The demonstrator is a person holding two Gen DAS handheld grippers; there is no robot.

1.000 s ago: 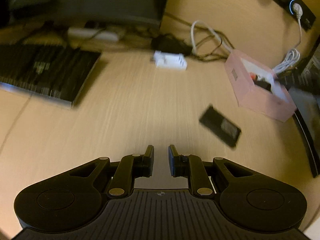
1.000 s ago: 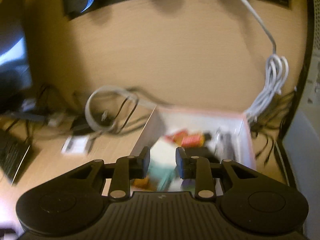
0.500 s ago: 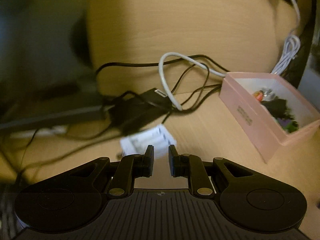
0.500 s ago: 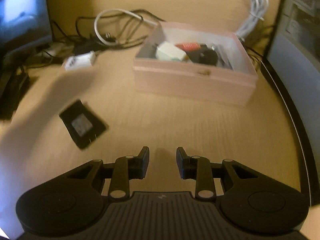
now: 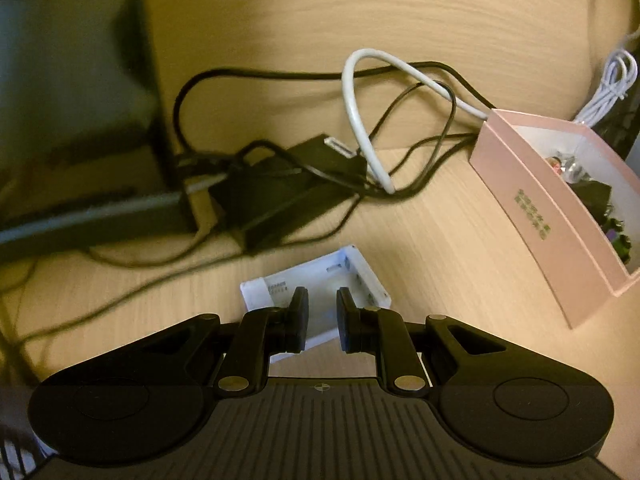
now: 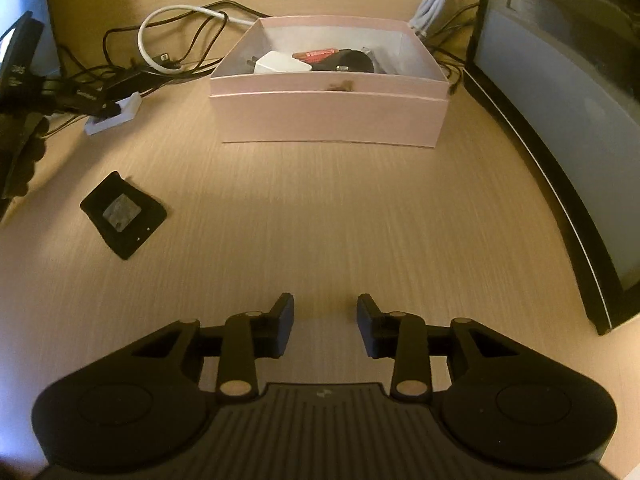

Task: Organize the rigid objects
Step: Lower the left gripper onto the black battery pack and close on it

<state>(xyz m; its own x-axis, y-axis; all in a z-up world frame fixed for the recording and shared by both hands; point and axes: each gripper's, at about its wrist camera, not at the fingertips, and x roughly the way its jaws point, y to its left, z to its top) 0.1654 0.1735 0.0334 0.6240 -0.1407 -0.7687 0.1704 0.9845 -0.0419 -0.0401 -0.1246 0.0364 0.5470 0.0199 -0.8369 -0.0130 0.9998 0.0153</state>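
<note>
Black left tool (image 5: 322, 312) hovers closed over white case (image 5: 320, 280); right tool (image 6: 325, 326) opening, empty.

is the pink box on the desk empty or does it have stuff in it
Not empty. The open pink box already holds a white charger, a red item and a black object.

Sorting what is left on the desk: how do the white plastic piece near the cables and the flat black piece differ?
The white plastic piece is pale and blocky with raised edges; the flat black piece is dark, thin, with a grey square patch on top. The white piece lies against the tangle of black cables; the black piece lies alone on bare desk. The left gripper is right over the white piece; no gripper is near the black piece. Both lie outside the pink box.
</note>
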